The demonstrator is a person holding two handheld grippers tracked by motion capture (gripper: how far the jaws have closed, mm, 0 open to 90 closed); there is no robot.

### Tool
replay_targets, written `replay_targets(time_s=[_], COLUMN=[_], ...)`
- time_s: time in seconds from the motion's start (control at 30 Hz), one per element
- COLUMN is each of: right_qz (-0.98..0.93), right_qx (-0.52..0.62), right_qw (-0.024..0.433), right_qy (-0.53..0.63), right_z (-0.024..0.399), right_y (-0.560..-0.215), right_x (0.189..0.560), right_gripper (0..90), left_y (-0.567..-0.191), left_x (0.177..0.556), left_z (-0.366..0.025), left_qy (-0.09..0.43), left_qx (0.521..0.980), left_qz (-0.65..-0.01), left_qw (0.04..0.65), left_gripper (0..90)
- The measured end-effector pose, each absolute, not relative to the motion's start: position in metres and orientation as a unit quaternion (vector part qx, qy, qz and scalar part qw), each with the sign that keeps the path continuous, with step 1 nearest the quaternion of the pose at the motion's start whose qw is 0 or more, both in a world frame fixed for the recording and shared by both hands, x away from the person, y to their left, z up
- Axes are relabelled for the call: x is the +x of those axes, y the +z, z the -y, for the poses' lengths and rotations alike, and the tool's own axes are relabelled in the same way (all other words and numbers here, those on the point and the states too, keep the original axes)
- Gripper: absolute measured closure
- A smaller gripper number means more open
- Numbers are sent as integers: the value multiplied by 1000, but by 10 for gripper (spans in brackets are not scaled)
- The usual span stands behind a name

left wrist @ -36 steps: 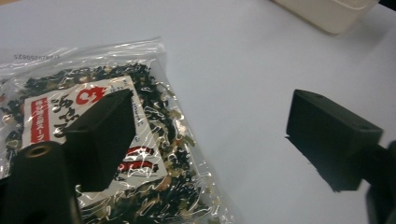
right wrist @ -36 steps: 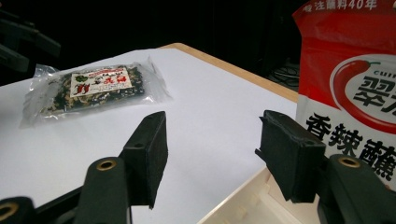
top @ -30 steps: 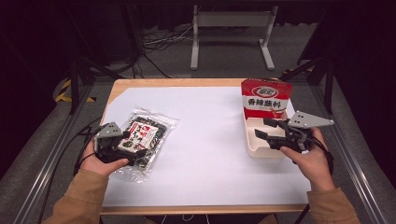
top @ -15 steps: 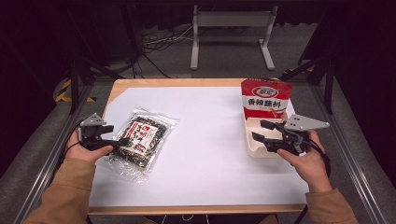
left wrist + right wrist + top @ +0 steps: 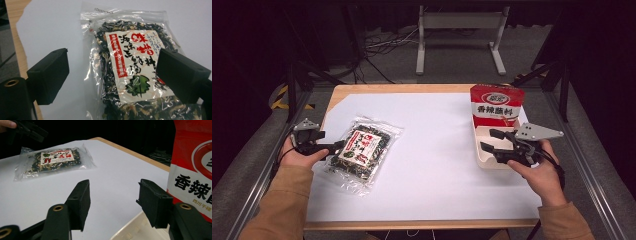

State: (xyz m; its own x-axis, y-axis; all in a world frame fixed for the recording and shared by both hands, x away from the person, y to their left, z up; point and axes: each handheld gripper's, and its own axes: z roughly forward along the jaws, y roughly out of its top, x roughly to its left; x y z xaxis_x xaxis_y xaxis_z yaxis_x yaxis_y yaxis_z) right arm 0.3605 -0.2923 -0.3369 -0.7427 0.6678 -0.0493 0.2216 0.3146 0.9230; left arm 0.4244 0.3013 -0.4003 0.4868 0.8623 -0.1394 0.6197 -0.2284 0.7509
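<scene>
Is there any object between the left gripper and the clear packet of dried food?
Nothing visible. The left gripper is open at the near-left edge of the packet, with bare white paper beside it.

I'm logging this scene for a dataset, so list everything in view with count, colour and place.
dried-greens packet: 1, clear plastic with dark contents and a white-and-red label, flat on the left part of the sheet.
red pouch: 1, red and white with black characters, standing at the far end of the tray.
tray: 1, cream, at the right edge of the sheet.
white sheet: 1, white, covering most of the table.
table: 1, light wood, bare along the edges.
metal stand: 1, grey, on the floor behind the table.
left gripper: 1, black, jaws open at the packet's left edge.
right gripper: 1, black, jaws open over the tray.
sleeves: 2, tan, at the bottom.
</scene>
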Motion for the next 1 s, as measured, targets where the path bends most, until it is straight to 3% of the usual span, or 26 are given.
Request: replay_targets(time_s=[0.43,1.0], right_qz=[-784,-787], right_qx=[286,287], right_qw=[215,210], right_qy=[508,504], right_z=[291,288], right_y=[-339,-342], right_x=[361,362], right_gripper=[418,413], left_y=[-432,-445], left_x=[445,454], left_z=[-314,-305], left_qy=[109,46], left_qx=[758,770], left_qz=[-528,-519], left_qw=[368,368], left_gripper=[146,164])
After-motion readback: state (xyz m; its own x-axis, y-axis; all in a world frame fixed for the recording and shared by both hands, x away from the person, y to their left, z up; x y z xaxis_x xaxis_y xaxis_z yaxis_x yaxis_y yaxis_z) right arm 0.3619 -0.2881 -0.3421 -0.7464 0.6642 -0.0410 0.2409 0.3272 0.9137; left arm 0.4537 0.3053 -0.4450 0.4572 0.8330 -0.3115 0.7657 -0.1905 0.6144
